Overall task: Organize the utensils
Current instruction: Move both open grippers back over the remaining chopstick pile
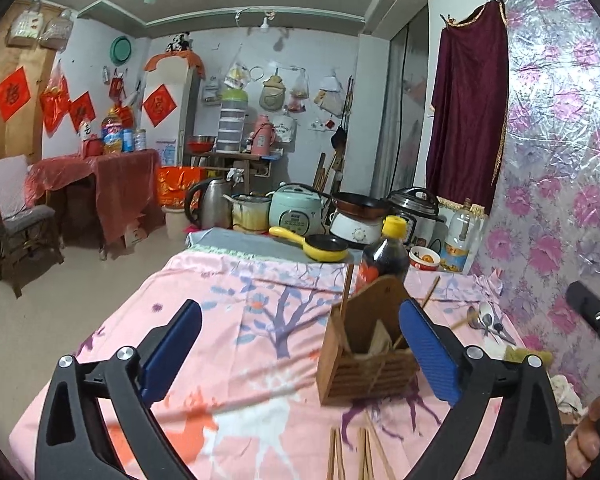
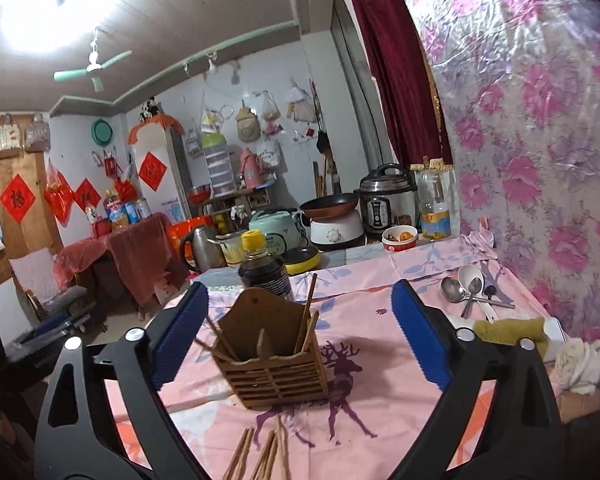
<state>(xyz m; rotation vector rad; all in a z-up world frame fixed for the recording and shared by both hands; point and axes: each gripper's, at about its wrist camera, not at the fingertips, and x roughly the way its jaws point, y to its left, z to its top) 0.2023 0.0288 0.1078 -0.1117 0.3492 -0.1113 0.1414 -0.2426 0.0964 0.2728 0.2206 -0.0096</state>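
Note:
A brown slatted wooden utensil holder (image 1: 364,364) (image 2: 274,354) stands on the pink deer-print tablecloth (image 1: 228,344) (image 2: 376,332), with a few chopsticks (image 2: 309,312) standing in it. Loose wooden chopsticks (image 1: 364,454) (image 2: 260,456) lie on the cloth in front of it. Metal and white spoons (image 1: 488,322) (image 2: 468,286) lie at the back right by the wall. My left gripper (image 1: 300,350) is open and empty, left of the holder. My right gripper (image 2: 300,334) is open and empty, its fingers either side of the holder from above and behind.
A dark soy sauce bottle (image 1: 384,258) (image 2: 264,268) with a yellow cap stands just behind the holder. Cookers, a kettle and a yellow pan (image 1: 320,246) crowd the far table end. A floral-covered wall (image 1: 560,200) runs along the right. A yellow-green sponge (image 2: 508,330) lies right.

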